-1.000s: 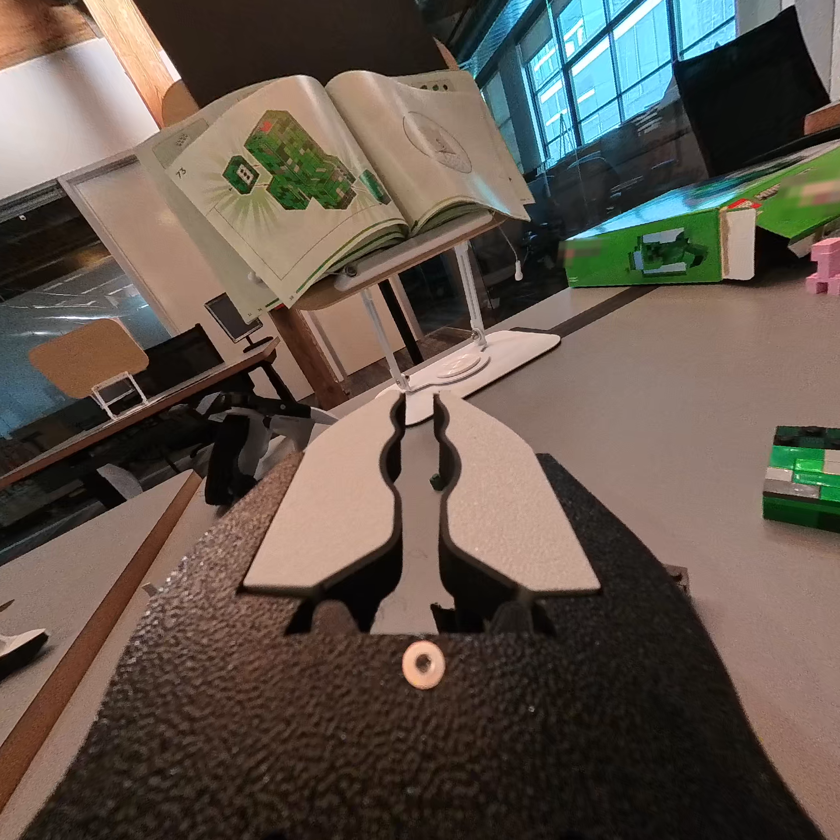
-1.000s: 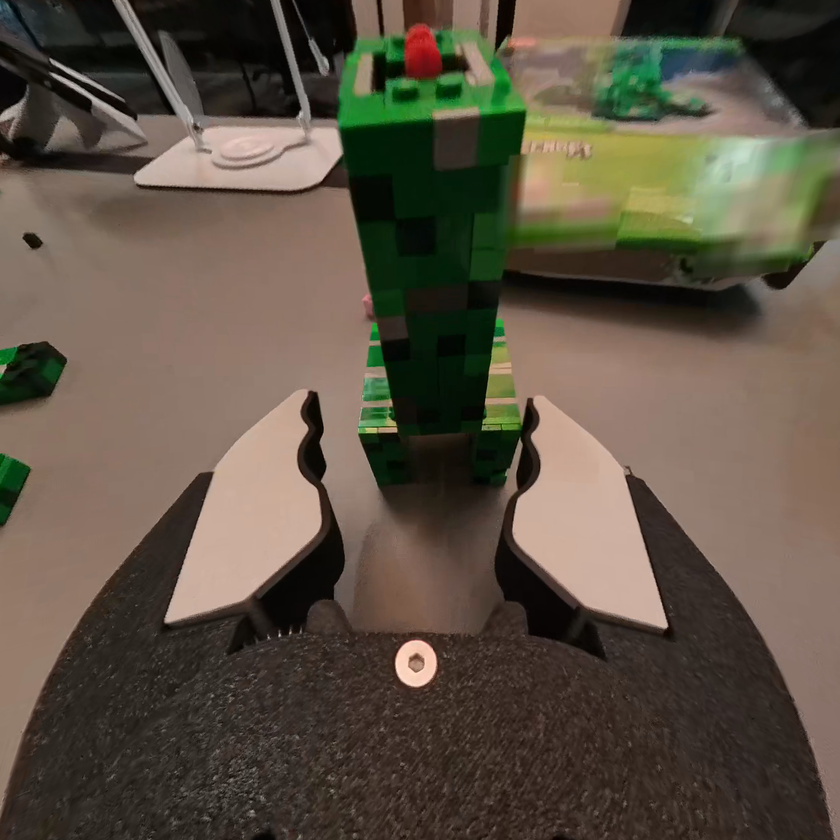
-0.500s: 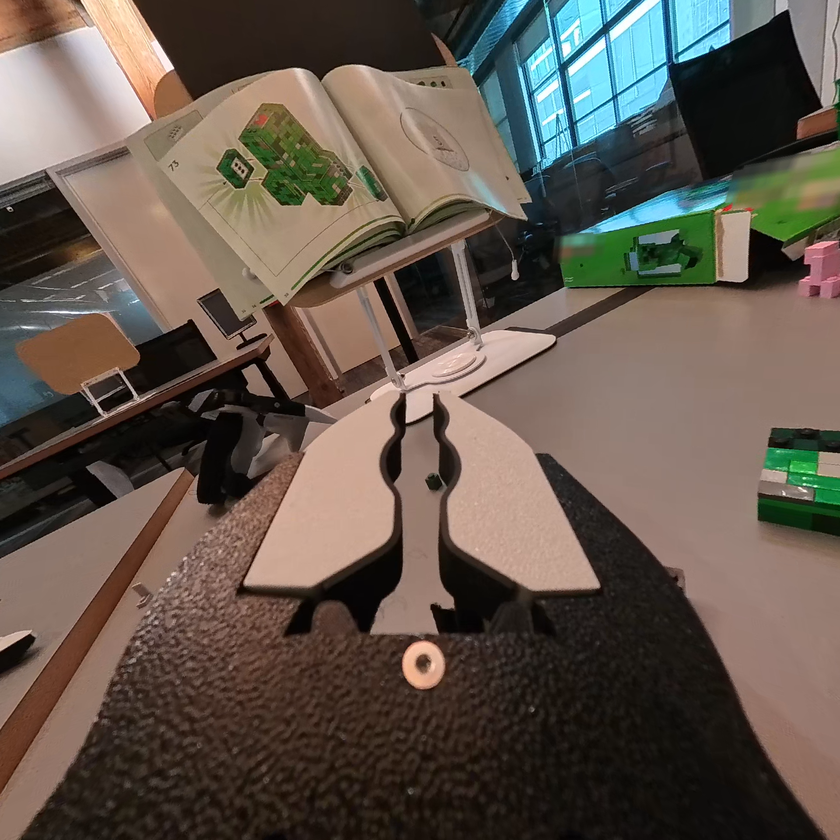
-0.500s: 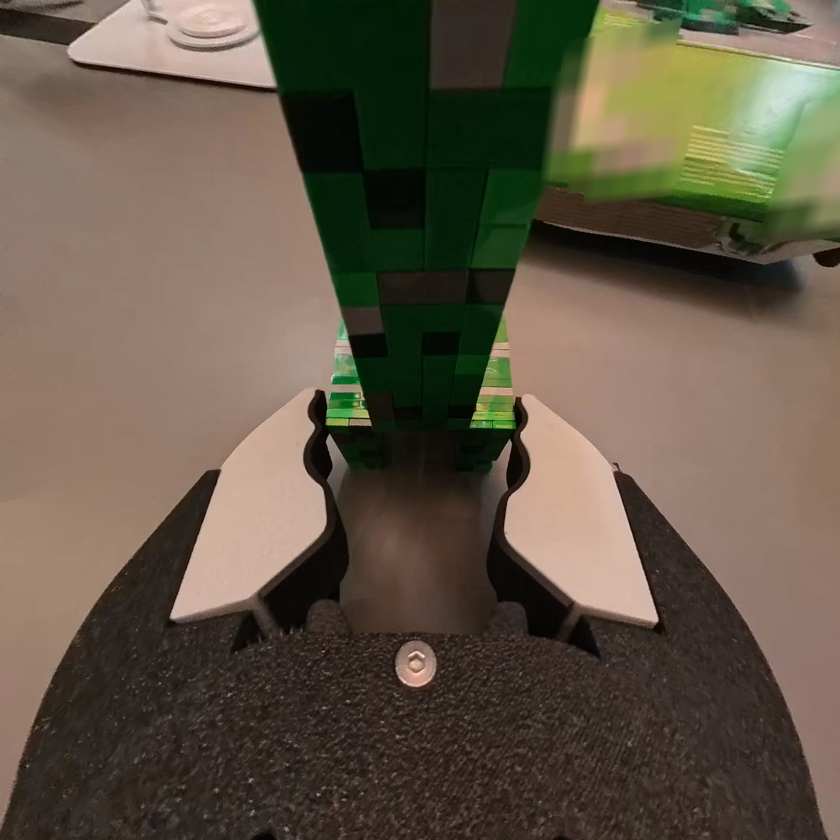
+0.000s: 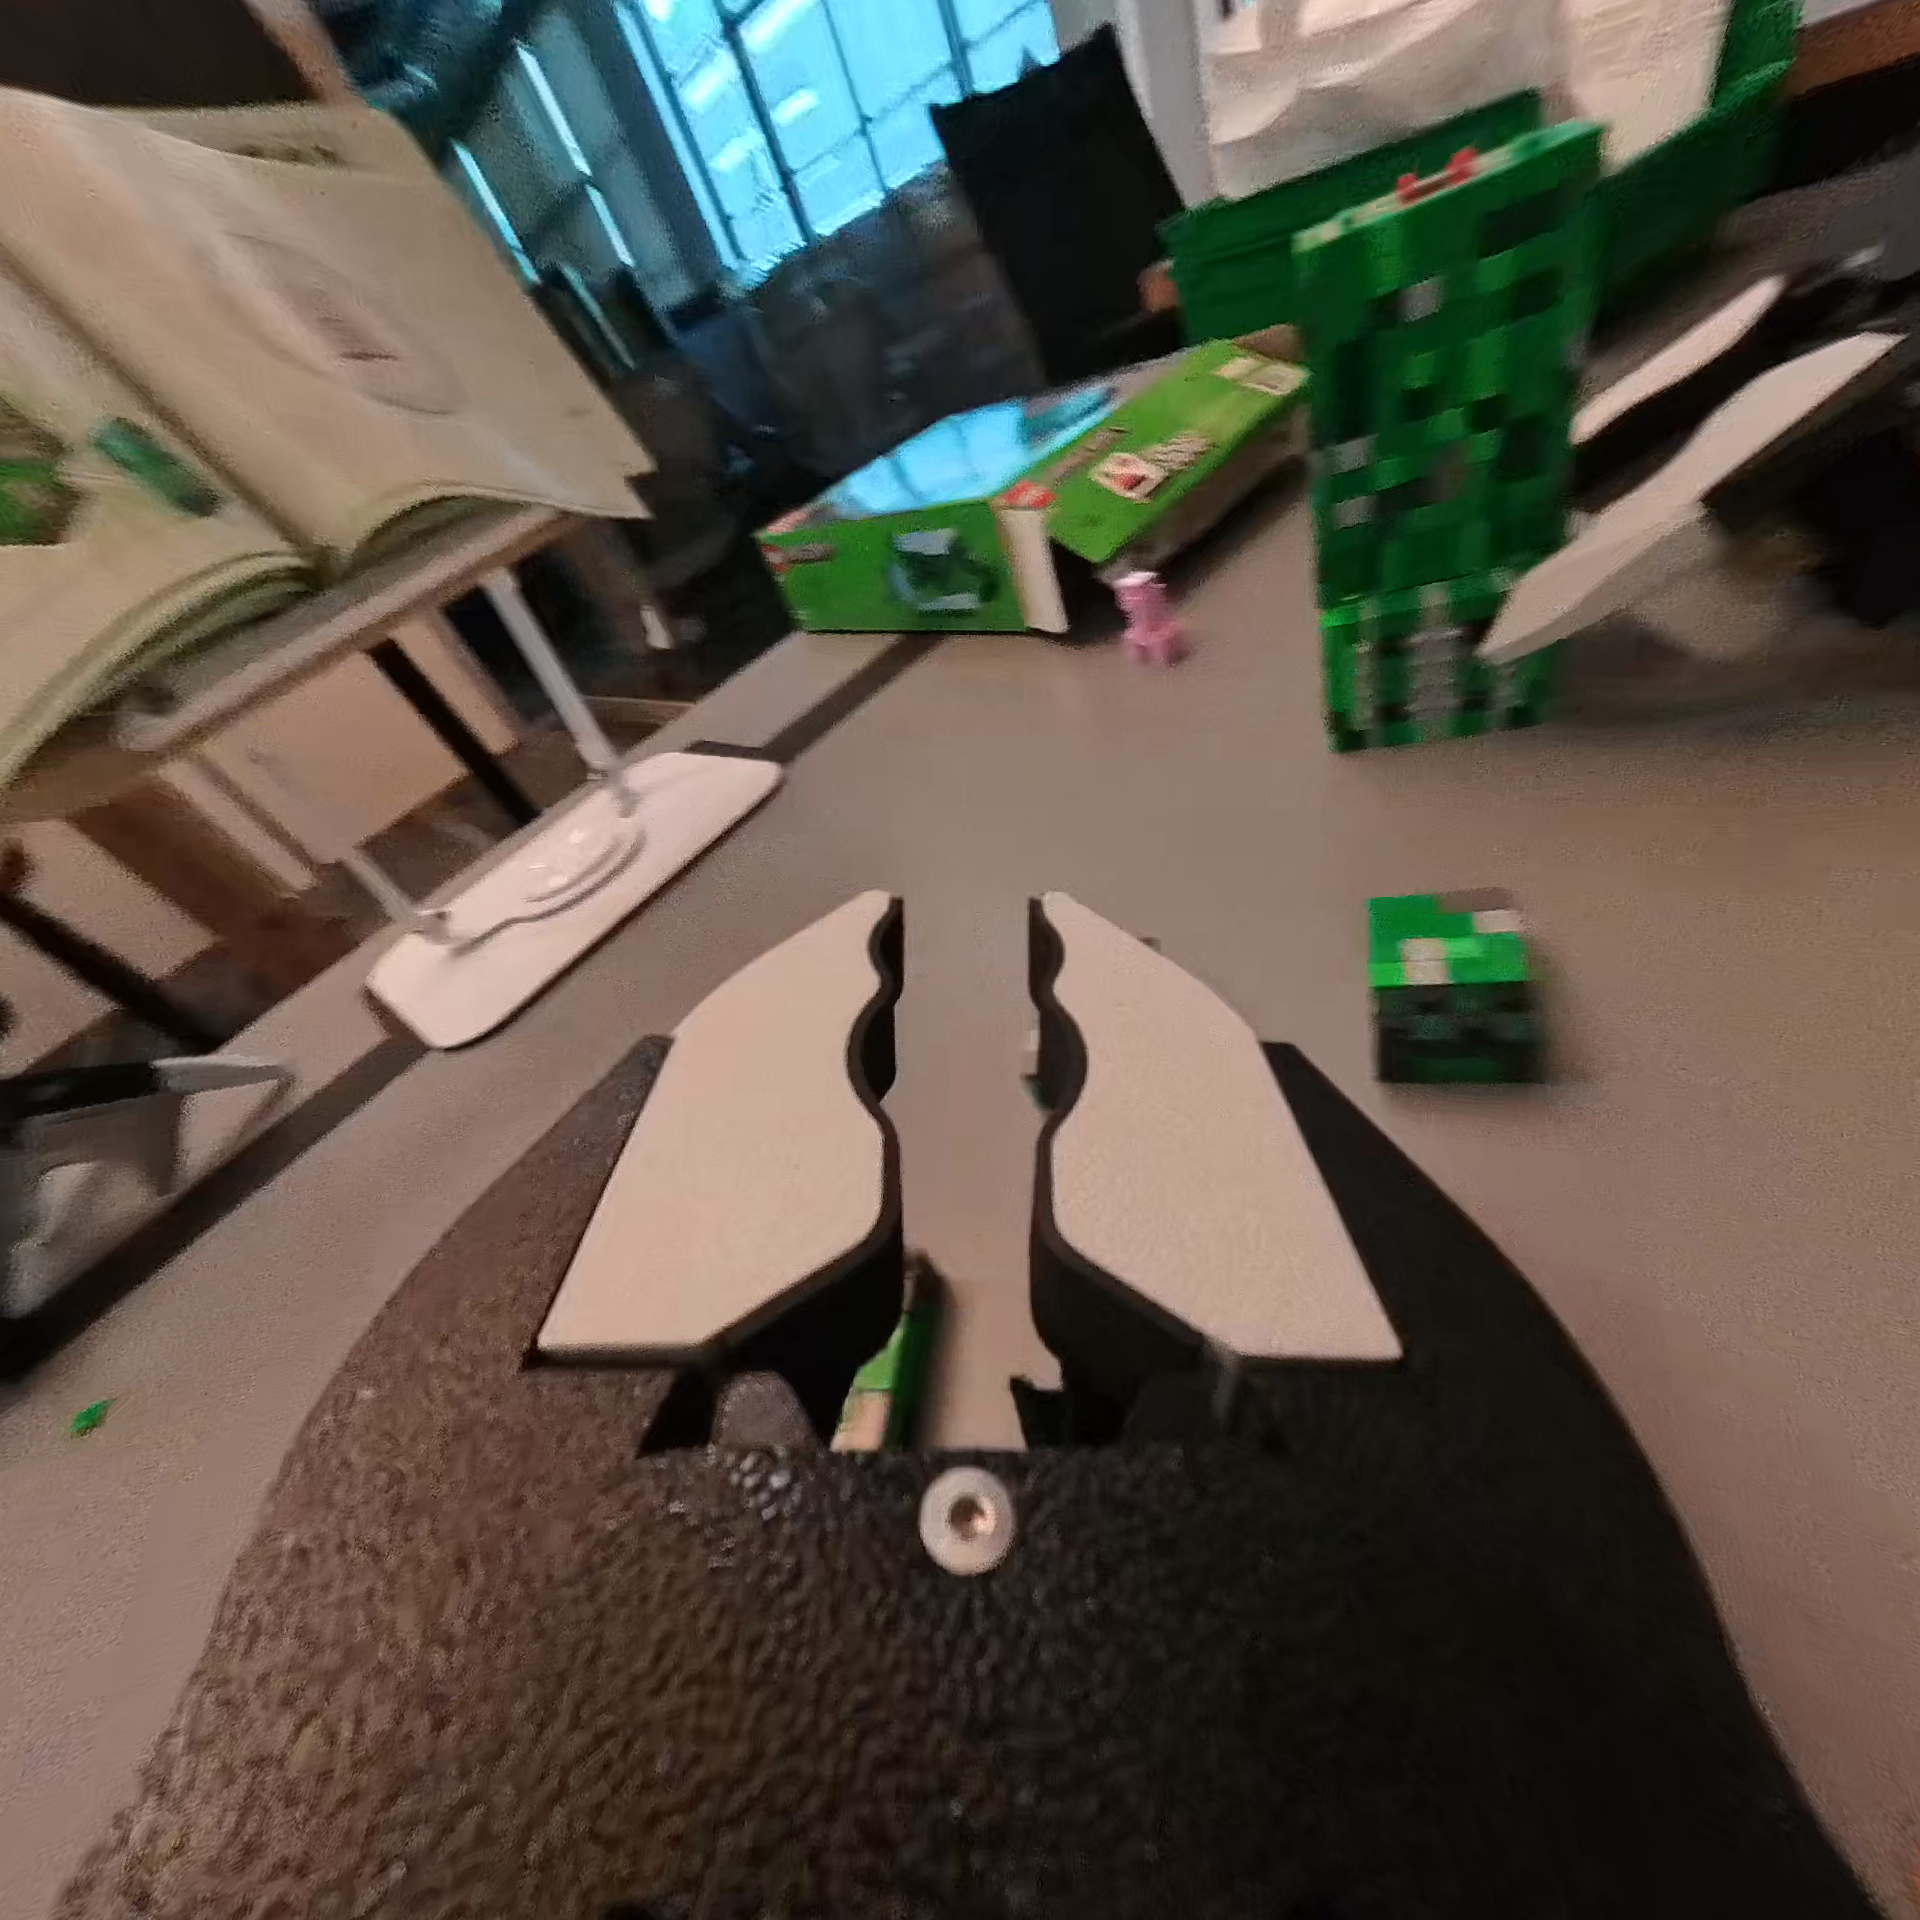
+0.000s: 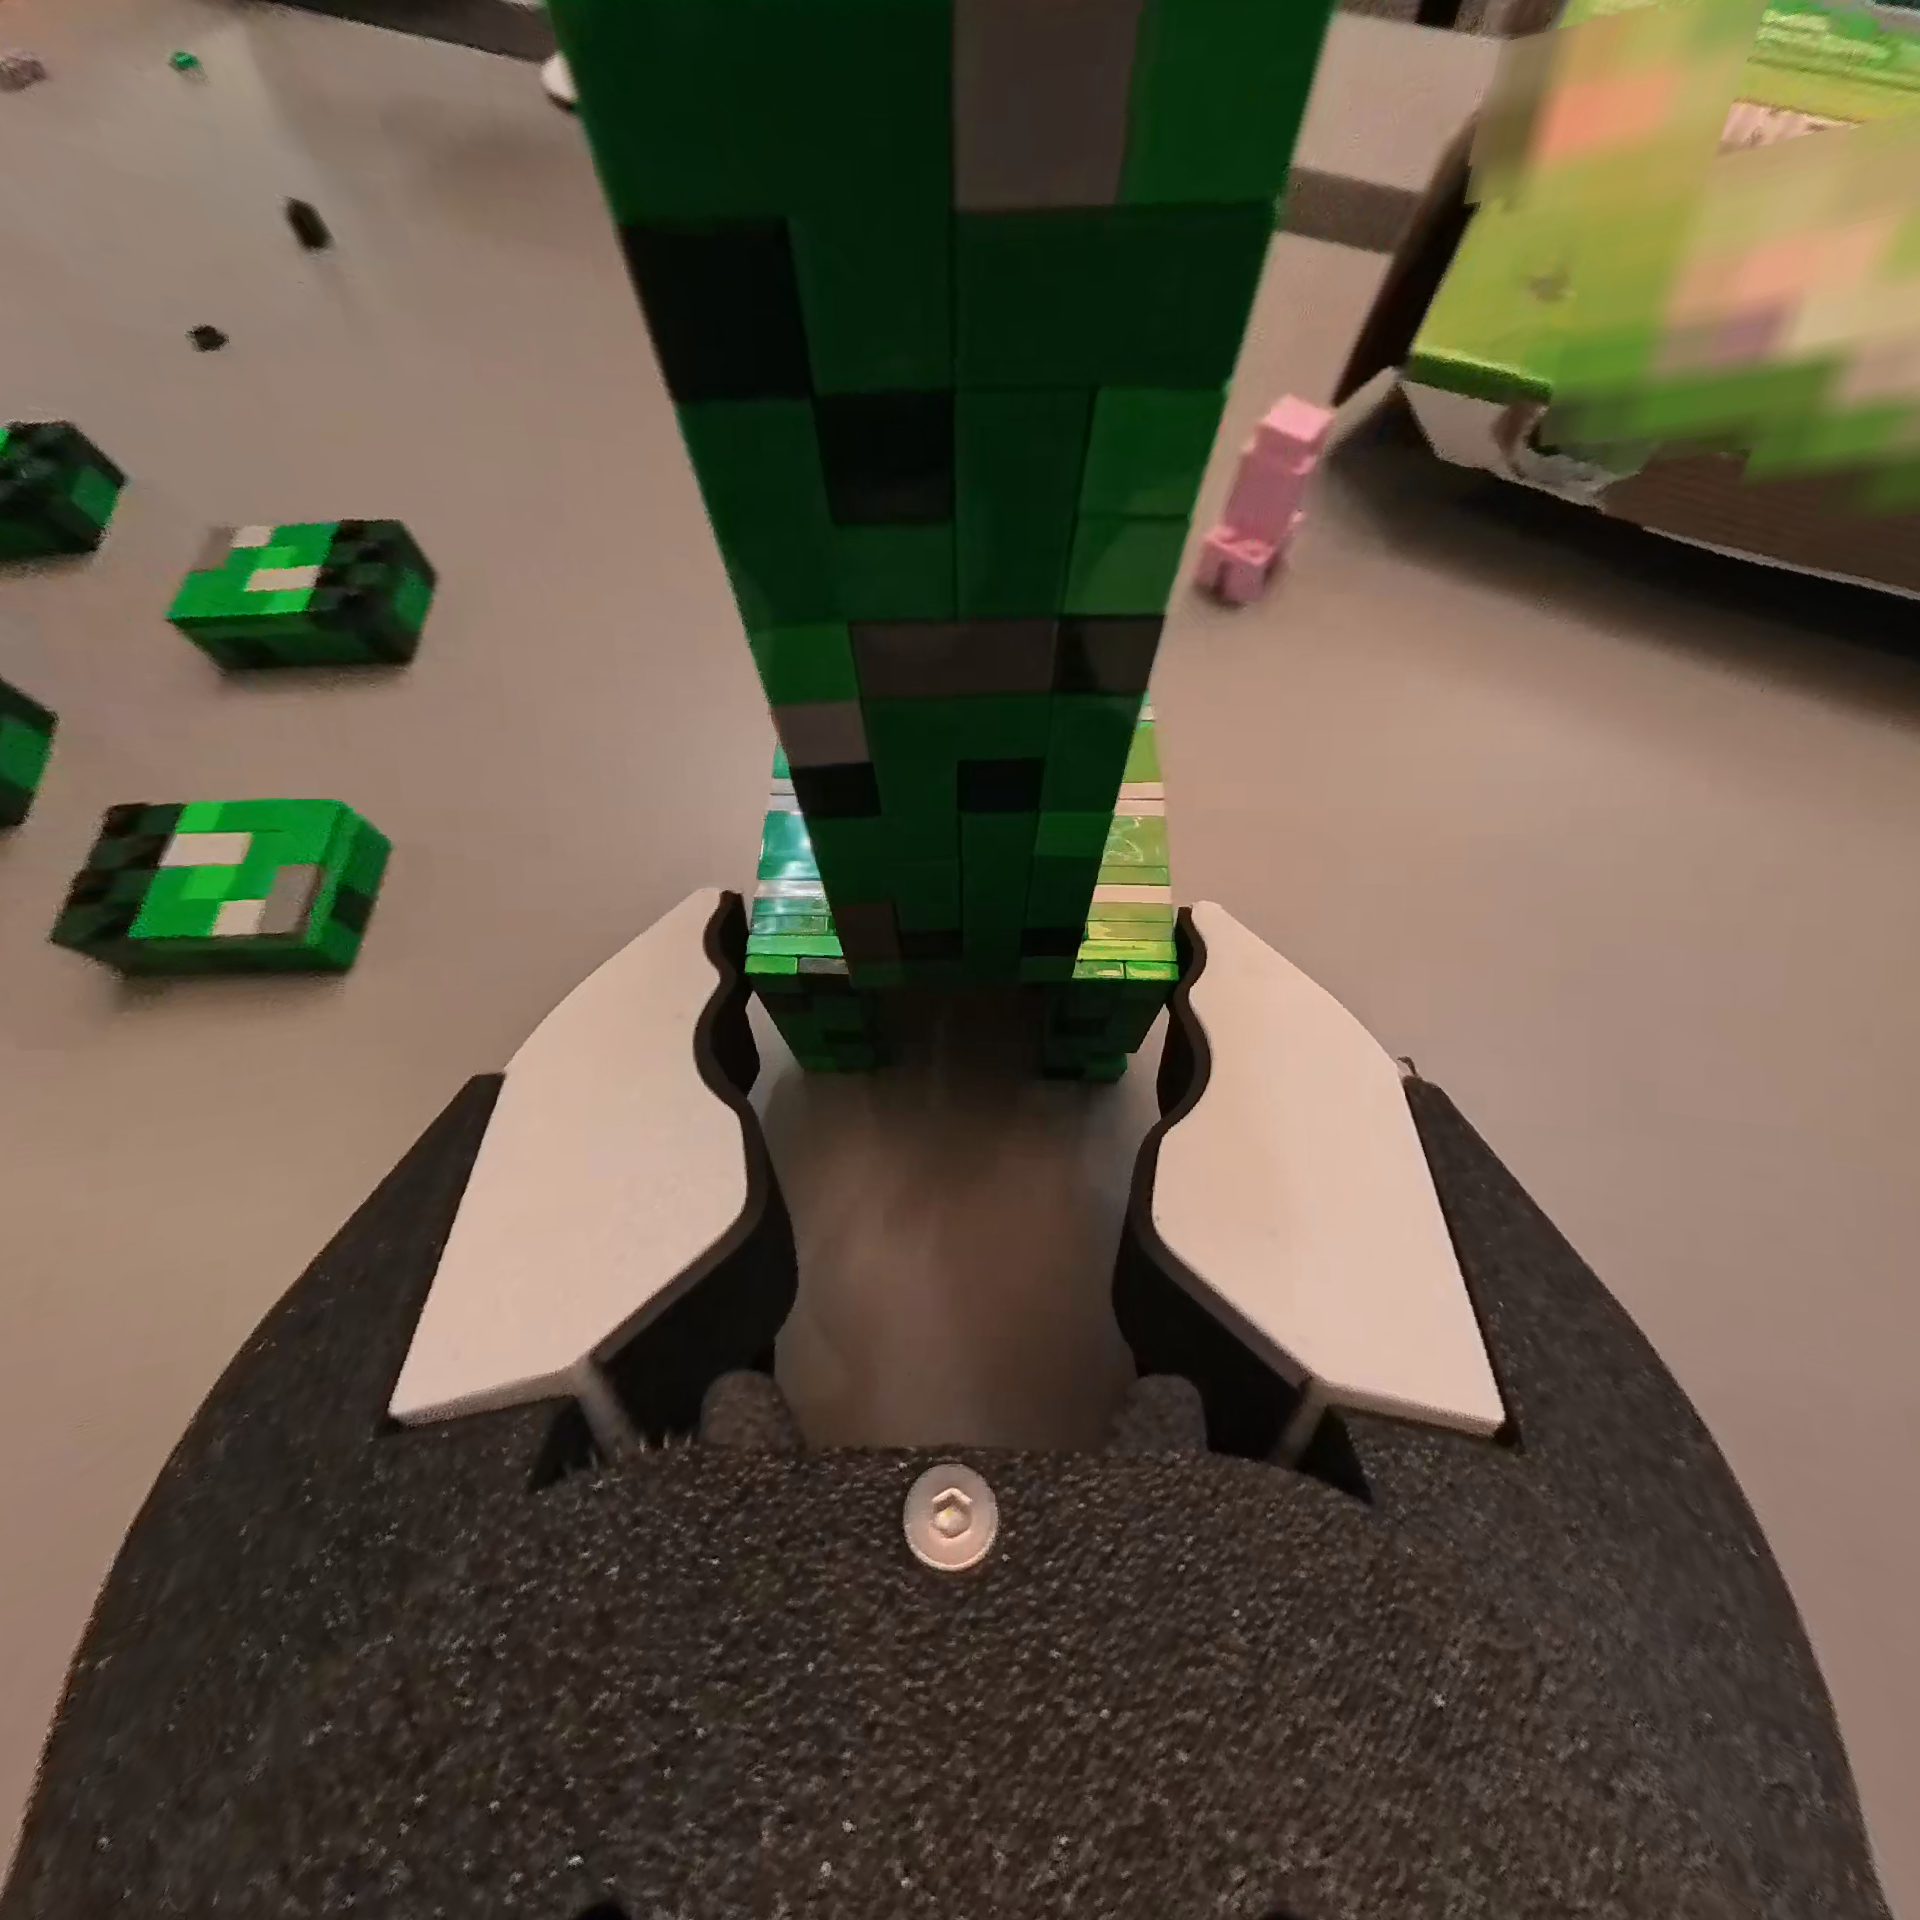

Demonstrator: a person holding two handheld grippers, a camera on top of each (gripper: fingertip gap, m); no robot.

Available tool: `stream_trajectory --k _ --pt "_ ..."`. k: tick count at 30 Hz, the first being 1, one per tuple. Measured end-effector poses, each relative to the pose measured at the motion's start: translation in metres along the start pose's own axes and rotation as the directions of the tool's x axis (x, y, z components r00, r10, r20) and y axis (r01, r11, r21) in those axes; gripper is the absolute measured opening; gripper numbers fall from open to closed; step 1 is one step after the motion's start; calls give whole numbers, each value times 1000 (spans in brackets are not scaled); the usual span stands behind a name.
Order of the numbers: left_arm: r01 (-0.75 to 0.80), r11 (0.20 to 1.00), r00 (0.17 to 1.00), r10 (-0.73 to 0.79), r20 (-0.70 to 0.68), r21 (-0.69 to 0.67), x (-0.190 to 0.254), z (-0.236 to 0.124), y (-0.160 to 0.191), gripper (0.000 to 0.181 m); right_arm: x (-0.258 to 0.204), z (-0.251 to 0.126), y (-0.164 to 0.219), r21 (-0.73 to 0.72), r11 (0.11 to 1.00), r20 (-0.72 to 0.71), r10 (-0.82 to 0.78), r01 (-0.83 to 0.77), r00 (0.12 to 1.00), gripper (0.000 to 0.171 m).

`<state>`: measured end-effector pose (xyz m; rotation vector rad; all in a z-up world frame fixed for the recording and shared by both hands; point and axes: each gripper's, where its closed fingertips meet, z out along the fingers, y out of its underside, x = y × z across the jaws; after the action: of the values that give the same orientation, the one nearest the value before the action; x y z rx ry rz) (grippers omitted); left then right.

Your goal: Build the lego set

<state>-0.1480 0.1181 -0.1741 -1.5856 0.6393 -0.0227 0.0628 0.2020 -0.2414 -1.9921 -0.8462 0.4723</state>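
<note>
Matte grey table (image 6: 1507,935); blocky glossy green lego tower (image 6: 935,520) between right gripper (image 6: 961,956) jaws

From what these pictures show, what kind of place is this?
Probably an office or shared workspace. Large paned windows fill the back wall, other desks stand beside the grey table, and an instruction book sits open on a stand.

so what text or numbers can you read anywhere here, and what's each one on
instruction booklet on its stand: printed pages, too blurred to read.
green box lying on the table: printed patches on its top and end, too small and blurred to read.
same box in the right wrist view: fine print, blurred, partly under a mosaic patch.
lego tower and loose green blocks: no writing shows.
Nothing here can be quoted.
</note>
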Motion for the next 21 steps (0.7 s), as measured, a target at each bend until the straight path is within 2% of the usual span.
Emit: stream_trajectory --k 5,8,12,15,18,21 --pt "32 984 965 -76 -252 -175 63 3 3 39 -21 -4 0 9 1000 45 -14 13 999 81" --pt "-39 949 939 -72 -336 -314 95 11 16 49 -21 -25 -8 91 996 49 -9 4 999 82" --pt "-154 891 924 -23 -381 -427 115 29 28 47 -13 -53 -13 175 984 55 20 -29 998 80" --pt "-179 839 920 -43 -389 -515 121 38 33 47 -7 -66 -14 207 978 47 30 -40 998 80" --pt "-198 767 919 -72 -387 -611 123 41 44 56 -4 -74 -15 228 972 52 38 -49 998 80" --pt "-185 748 923 -90 -374 -637 123 43 44 55 -3 -78 -14 242 969 59 38 -51 998 80"
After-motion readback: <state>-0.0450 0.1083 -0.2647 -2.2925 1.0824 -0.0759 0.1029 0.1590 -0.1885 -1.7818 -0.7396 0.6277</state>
